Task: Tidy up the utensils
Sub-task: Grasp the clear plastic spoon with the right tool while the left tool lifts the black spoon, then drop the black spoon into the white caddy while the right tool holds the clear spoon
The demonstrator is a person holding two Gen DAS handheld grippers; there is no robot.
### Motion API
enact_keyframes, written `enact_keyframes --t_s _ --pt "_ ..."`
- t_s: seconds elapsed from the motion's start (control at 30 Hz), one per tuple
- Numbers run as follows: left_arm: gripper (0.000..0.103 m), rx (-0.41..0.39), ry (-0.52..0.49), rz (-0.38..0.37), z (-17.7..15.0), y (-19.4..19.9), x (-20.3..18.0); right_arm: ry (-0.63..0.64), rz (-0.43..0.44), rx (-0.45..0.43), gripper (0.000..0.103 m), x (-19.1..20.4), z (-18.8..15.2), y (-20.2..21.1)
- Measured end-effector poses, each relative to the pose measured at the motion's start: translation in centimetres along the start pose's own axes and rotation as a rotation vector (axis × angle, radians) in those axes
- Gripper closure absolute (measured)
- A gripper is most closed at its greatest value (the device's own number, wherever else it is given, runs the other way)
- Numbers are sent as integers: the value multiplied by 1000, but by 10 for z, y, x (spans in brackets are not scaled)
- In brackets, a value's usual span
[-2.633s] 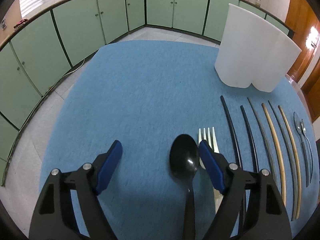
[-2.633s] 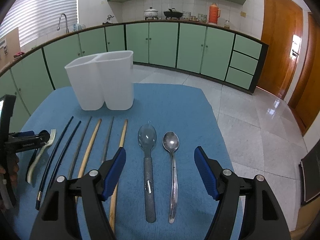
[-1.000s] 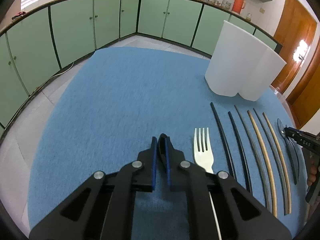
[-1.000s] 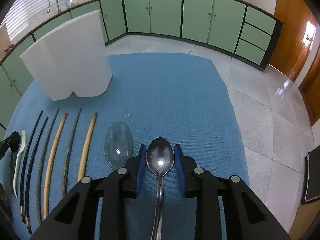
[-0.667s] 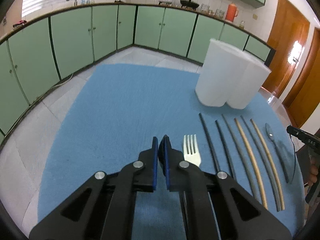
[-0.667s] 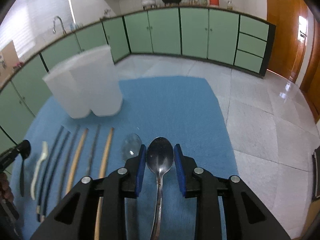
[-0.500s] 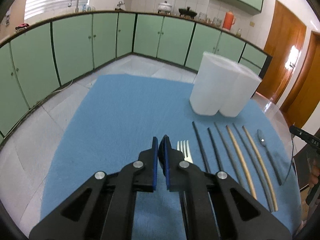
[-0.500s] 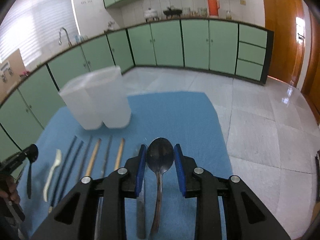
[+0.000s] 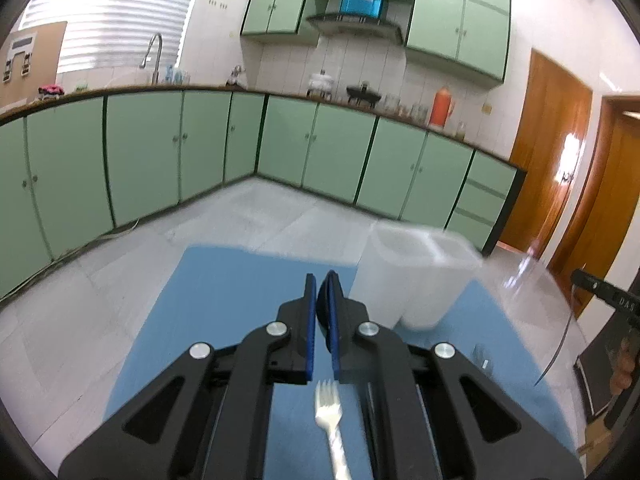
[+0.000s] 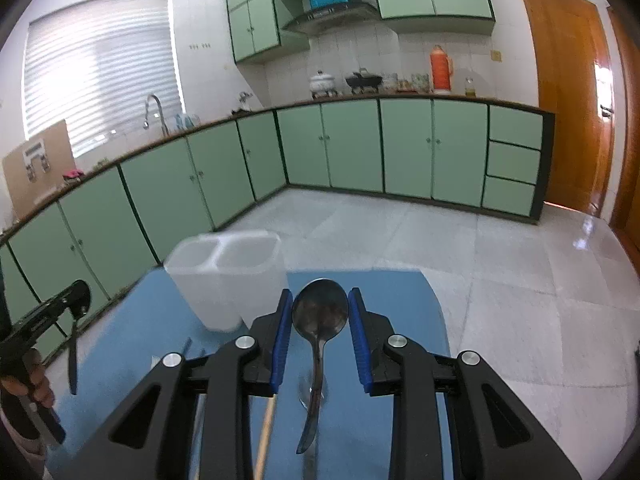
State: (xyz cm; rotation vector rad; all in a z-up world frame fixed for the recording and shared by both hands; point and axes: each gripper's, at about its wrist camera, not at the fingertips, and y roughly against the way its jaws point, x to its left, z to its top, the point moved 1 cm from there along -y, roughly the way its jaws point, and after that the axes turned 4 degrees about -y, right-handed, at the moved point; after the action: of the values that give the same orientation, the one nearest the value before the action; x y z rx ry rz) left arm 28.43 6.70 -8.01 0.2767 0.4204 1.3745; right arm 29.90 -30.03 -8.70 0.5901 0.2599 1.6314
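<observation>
Both tools grip spoons above the blue tabletop (image 10: 400,292): the left tool (image 9: 321,304) is clamped on a black spoon (image 9: 322,312), the right tool (image 10: 320,312) on a metal spoon (image 10: 320,316). Below lies a white fork (image 9: 330,412). Farther off stands a white two-compartment holder (image 10: 228,280).
</observation>
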Motion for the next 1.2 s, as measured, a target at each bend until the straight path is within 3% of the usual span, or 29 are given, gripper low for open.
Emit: enact_keyframes --t_s 0.3,0.53,0.77,0.93,1.2 --pt "98 -213 -68 -47 72 -39 -48 29 60 -104 75 29 65 -26" --pt "98 -306 -109 -35 104 -76 -79 44 66 -187 75 50 99 -60" --pt "98 -307 -149 3 96 -130 -91 52 71 -205 75 59 107 -106" --pt "98 -276 -159 9 82 -155 -88 57 71 -150 75 58 93 -142" --pt "98 -218 -170 8 53 -169 -78 46 79 -63 75 55 61 -165"
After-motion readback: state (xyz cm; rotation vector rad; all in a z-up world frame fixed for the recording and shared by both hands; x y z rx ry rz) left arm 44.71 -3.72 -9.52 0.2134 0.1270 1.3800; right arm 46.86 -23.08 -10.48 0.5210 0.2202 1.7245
